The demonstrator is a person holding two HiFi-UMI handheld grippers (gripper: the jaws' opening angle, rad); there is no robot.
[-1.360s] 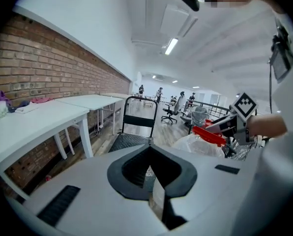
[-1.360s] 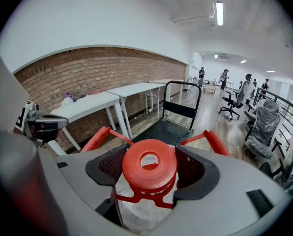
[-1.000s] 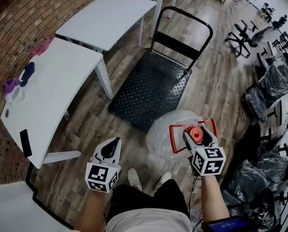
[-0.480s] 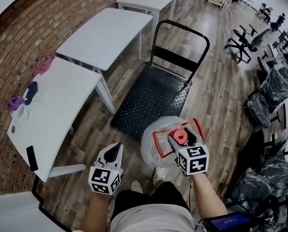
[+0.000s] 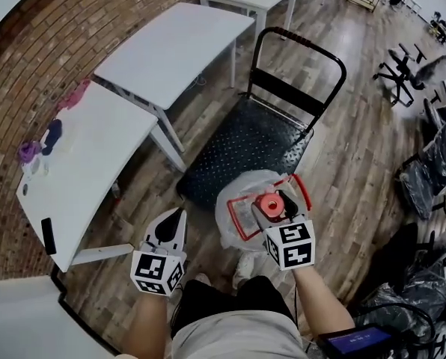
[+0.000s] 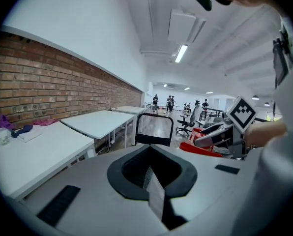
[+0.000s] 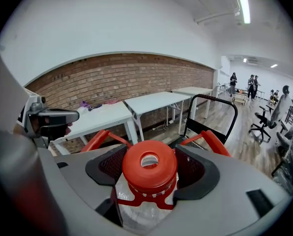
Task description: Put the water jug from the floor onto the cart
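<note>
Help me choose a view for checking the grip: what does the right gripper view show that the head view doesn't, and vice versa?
Only the right gripper view: the right gripper, jaws shut under the round red cap of the clear plastic water jug. Only the head view: the jug's body by the near edge of the black studded cart deck. Both: cap, red carry handle, cart.

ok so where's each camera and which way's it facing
Head view: on the head, steeply down; cart, forearms, left tool, right tool.
Left gripper view: on the left tool, over shut jaws toward the cart.
Right gripper view: on the right tool, jaws round the cap of the water jug.
All share the cart.
</note>
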